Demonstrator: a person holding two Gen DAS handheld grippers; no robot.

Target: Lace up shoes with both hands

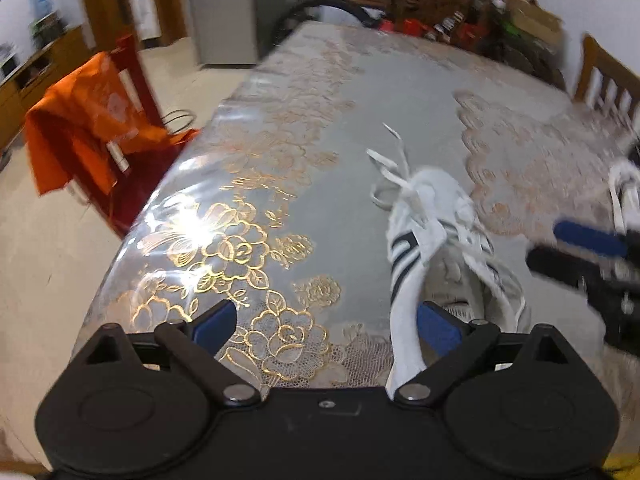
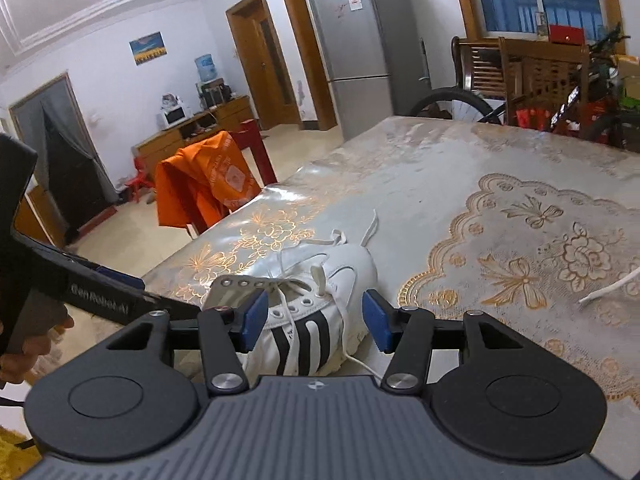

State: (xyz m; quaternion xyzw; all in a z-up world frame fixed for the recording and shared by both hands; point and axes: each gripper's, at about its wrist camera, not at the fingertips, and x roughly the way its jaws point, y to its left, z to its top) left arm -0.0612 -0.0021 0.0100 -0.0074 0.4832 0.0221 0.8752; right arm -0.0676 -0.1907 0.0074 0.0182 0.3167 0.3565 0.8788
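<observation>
White shoe (image 2: pixel 316 312) with three black stripes lies on the table (image 2: pixel 440 184), laces (image 2: pixel 340 240) loose. Right gripper (image 2: pixel 316 320) wide, straddling it, empty. Left gripper (image 1: pixel 326 326) wide, empty, beside the heel; its body reads "GenRobot.AI".

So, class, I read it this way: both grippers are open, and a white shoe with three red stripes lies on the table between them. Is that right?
Not quite: the stripes are black, not red, as the right wrist view shows. The rest holds: the left gripper and right gripper are both open, and the white shoe lies on the table.
</observation>
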